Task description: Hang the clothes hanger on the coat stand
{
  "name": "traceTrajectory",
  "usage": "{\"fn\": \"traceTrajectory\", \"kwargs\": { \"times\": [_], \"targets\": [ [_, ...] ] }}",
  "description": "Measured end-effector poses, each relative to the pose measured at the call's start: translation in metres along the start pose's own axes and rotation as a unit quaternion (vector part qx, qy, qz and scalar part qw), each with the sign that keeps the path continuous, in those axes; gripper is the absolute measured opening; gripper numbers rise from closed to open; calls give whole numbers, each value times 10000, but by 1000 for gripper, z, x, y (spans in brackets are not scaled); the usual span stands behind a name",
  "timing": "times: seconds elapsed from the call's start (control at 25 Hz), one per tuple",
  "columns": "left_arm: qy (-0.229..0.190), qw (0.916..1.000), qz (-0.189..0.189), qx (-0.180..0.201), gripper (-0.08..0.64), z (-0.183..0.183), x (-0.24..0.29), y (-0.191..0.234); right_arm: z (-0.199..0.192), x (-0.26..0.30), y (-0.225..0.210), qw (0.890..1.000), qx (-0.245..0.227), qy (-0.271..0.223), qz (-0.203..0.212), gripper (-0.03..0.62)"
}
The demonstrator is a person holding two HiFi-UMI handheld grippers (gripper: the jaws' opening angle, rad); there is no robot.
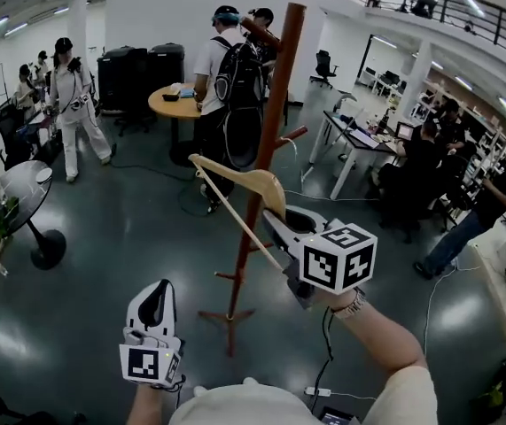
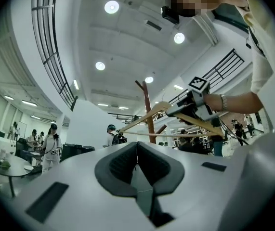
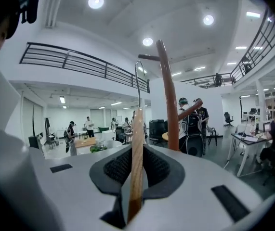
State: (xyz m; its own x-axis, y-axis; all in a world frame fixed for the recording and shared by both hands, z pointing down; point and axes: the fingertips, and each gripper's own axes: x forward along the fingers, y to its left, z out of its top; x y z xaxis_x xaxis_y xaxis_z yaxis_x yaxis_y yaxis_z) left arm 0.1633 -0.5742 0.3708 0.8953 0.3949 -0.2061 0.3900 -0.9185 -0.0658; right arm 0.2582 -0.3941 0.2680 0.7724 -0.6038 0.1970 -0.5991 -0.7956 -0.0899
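Pinching the pale wooden clothes hanger with thin metal hook point(image 3: 137, 146) between the pads of the right gripper point(image 3: 136, 173); jaws part closed, clamped on one sloping arm, wood edge-on and running straight out from the grip; above and ahead of those jaws, the hook, upright; just beyond the jaws and right of the hanger, the tall reddish-brown wooden coat stand point(image 3: 168, 95) with angled pegs, upright on the dark glossy floor point(image 1: 102, 264); hook close to a short top peg, left of the pole, apart from it, so not yet hung; in head view, hanger slanting across the front of the pole up and left of the right gripper, contact there impossible to tell. Down and left of the right gripper, well apart from it, the left gripper point(image 1: 154, 306), tips pointing up; pads pressed together along one seam, nothing between them; ahead of it and up to the right, hanger and stand. Past the stand, far from both grippers, a person in white shirt with black backpack point(image 1: 226, 73) beside a round light-wood table point(image 1: 168, 104); far left of the left gripper, a round glass-top table on black pedestal point(image 1: 18, 197).
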Motion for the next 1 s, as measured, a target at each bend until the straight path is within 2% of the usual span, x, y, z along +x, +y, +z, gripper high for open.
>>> {"fn": "traceTrajectory", "kwargs": {
  "times": [0.12,0.28,0.4,0.52,0.8,1.0],
  "targets": [
    [4,9997,-253,42,14,4,3,0,44,1,-16,9995,-97,-9,-292,69],
    [66,9991,-418,-53,14,-3,2,5,96,10,-34,9981,2,18,-617,69],
    [152,9985,-512,-100,14,-13,-3,4,123,19,-38,9976,198,79,-659,68],
    [224,9981,-563,-138,14,-17,-9,6,143,26,-36,9976,203,84,-652,68],
    [279,9990,-324,-135,14,-18,-27,38,180,47,-42,9971,298,-131,-685,69],
    [293,9995,20,-97,14,-16,-44,63,177,62,-55,9969,154,35,-766,69]
  ]
}}
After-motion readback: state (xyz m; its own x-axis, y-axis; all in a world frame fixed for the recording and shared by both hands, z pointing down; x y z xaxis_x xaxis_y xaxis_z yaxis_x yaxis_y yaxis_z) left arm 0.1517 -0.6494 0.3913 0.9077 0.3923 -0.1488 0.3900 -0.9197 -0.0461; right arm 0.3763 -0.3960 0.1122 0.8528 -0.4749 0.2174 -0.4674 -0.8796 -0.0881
